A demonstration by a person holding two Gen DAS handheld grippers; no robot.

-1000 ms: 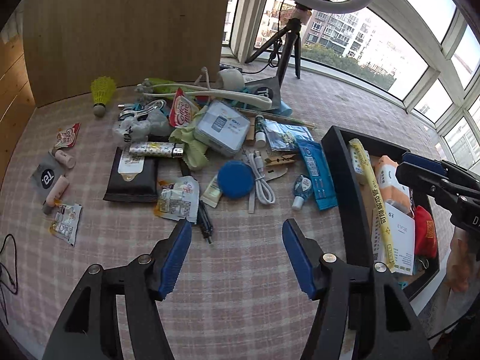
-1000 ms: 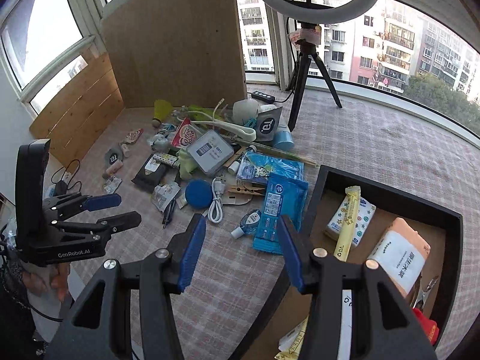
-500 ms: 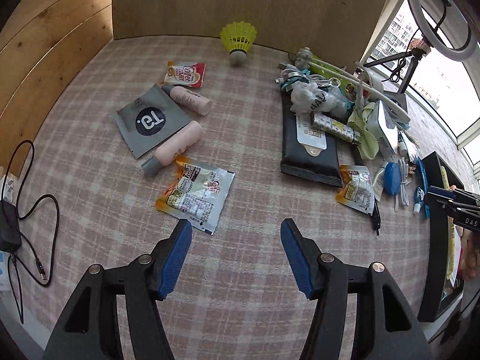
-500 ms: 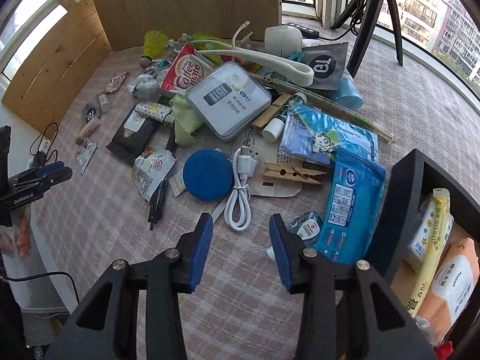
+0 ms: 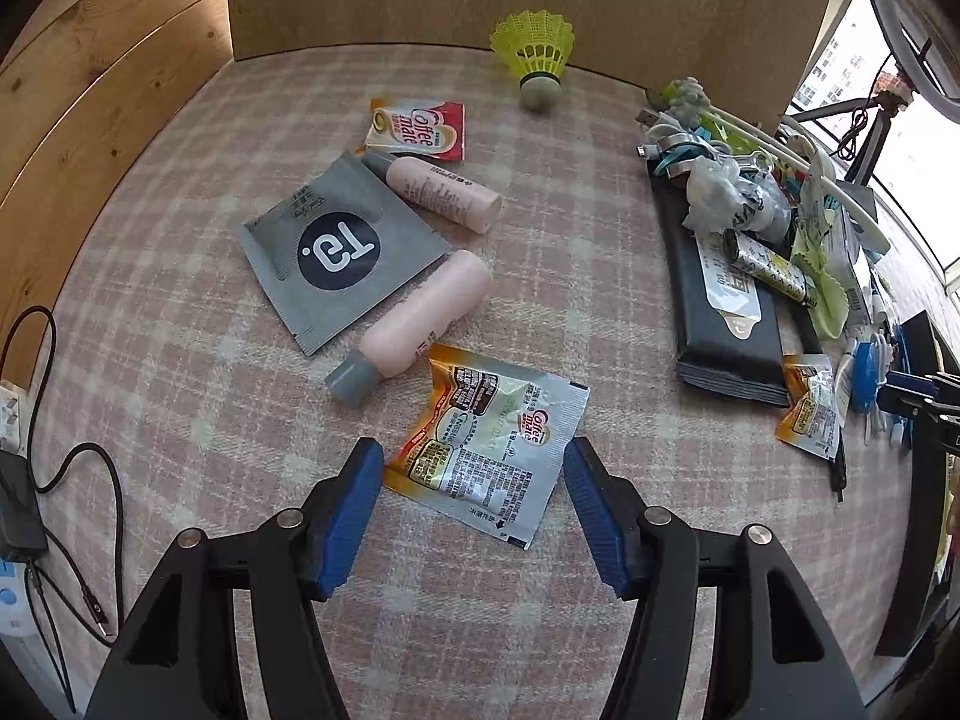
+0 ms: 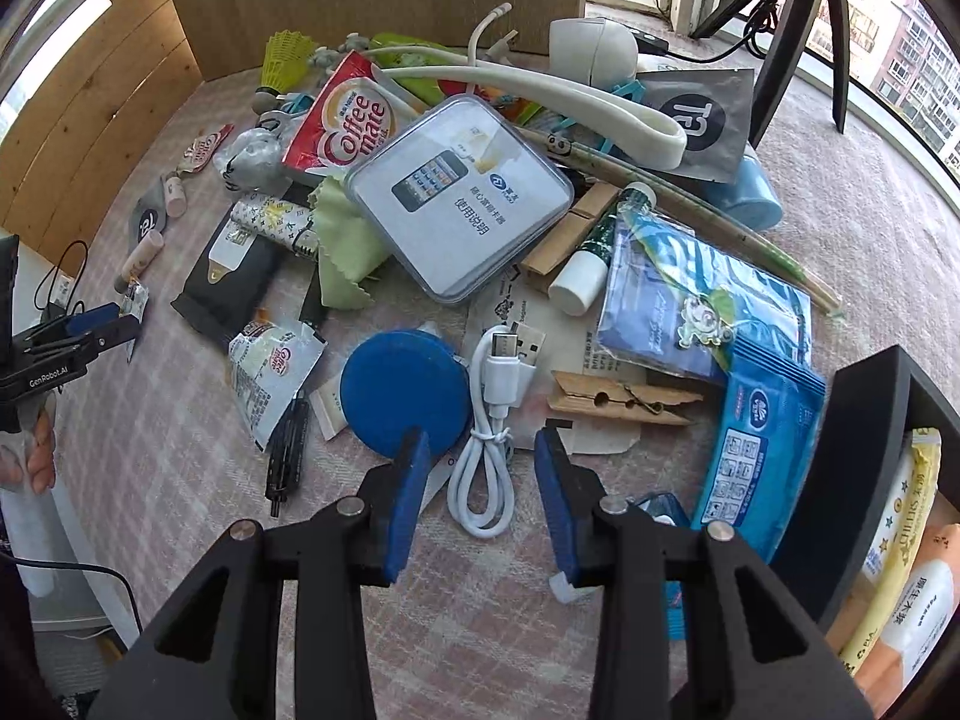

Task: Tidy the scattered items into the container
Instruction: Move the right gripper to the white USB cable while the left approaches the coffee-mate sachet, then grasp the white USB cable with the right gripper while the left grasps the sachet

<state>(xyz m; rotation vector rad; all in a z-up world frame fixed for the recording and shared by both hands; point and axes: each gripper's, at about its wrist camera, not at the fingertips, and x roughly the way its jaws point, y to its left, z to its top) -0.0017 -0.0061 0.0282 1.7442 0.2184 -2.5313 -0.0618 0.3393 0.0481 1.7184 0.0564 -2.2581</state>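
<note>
Our left gripper [image 5: 473, 483] has its jaws spread on either side of a flat sachet [image 5: 489, 441] at lower centre of the left view, with the sachet lying on the bench [image 5: 180, 408] between the pads. Our right gripper [image 6: 479, 483] also has its jaws spread, straddling a coiled white cable [image 6: 489, 456] at lower centre of the right view. The container [image 6: 840, 468] sits at the right edge of that view, already holding a few packets.

What could go wrong: the sachet is thin and lies flat, so we judge the pads may slide over it or only crumple a corner, letting it drop on the way over. The cable is loose and springy; a pinch on one loop could leave the rest trailing and snag the blue disc [image 6: 405, 399] just beside it.

Counted near the left gripper: two pink bottles [image 5: 420, 324] [image 5: 441, 192], one grey pouch [image 5: 339, 249], one red sachet [image 5: 420, 129], one shuttlecock [image 5: 534, 57]. Near the right gripper: one cable, one disc, and one peg [image 6: 618, 402] that we can count for sure
</note>
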